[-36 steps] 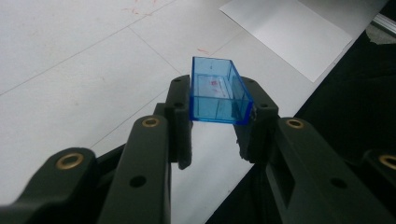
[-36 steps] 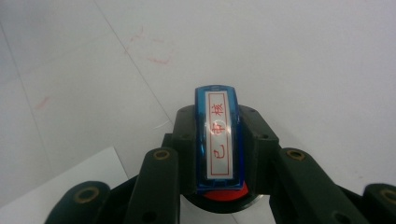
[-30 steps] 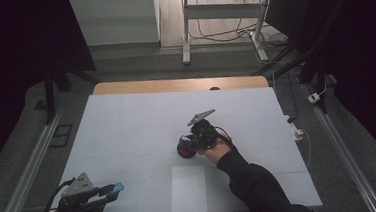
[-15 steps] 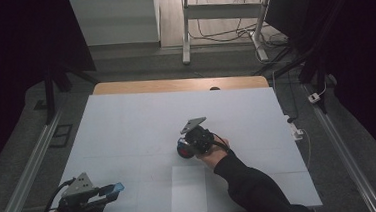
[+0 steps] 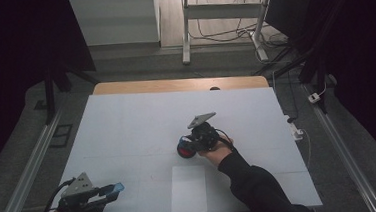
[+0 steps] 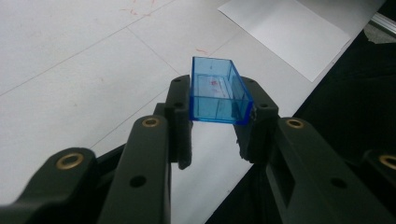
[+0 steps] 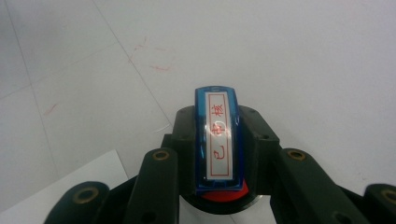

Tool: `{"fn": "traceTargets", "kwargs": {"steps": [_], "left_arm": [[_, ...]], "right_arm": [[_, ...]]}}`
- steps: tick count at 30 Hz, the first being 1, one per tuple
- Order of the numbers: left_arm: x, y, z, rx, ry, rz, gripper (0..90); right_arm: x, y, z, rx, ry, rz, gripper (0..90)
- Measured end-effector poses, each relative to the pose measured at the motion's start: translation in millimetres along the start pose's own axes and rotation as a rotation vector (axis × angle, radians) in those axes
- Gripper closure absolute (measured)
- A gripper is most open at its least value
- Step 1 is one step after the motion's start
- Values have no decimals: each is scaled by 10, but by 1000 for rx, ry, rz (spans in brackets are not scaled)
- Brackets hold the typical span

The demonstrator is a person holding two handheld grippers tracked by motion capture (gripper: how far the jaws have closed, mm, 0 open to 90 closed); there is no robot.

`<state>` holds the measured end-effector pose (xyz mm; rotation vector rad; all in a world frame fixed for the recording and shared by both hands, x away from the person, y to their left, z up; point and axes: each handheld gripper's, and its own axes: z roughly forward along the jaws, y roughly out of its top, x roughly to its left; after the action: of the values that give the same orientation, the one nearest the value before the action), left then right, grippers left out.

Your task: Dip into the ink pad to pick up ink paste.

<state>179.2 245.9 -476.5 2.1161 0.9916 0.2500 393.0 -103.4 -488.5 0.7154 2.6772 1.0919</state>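
Pinching a clear blue cap [image 6: 218, 91] at the tabletop's [image 5: 127, 120] near-left corner, the left tongs [image 5: 112, 190] sit well apart from a white paper sheet [image 5: 189, 188]. Right tongs [image 5: 185, 148] at mid-tabletop clamp a blue stamp [image 7: 218, 138] with red characters.

Dim room, bright tabletop, soft focus.

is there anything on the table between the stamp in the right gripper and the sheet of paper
Nothing visible. The right gripper holds the stamp over bare table, and the sheet of paper lies just nearer the person with only bare surface between. The left gripper with its blue cap is off to the side.
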Motion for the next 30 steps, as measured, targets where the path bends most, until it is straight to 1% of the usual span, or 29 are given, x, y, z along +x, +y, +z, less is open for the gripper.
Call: {"fn": "traceTargets", "kwargs": {"steps": [2,5,7,10,12,16,22,26,28,30], "left_arm": [[0,0,0,0,0,0,686],[1,-1,-2,-1,-1,-1,686],[3,-2,-3,-2,-2,-3,686],[4,-2,-3,-3,-2,-4,686],[4,-3,-5,-4,-2,-5,686],[9,-4,-7,-7,-7,-8,686],[22,-8,-14,-13,-14,-17,686],[21,-8,-15,-13,-15,-16,686],[21,-8,-15,-14,-15,-16,686],[22,-8,-16,-15,-15,-16,686]], "right_arm": [[11,2,-12,4,-20,-24,697],[20,11,-42,-8,-19,-17,697],[25,16,-66,-10,-20,-23,697],[33,20,-108,-19,-6,-13,697],[39,22,-139,-28,-2,-17,696],[53,18,-216,-41,14,-10,696],[60,-3,-324,-45,27,-19,696],[74,-15,-395,-59,41,-18,696],[97,-18,-436,-67,48,-15,696],[114,-19,-476,-69,48,-21,696]]}}
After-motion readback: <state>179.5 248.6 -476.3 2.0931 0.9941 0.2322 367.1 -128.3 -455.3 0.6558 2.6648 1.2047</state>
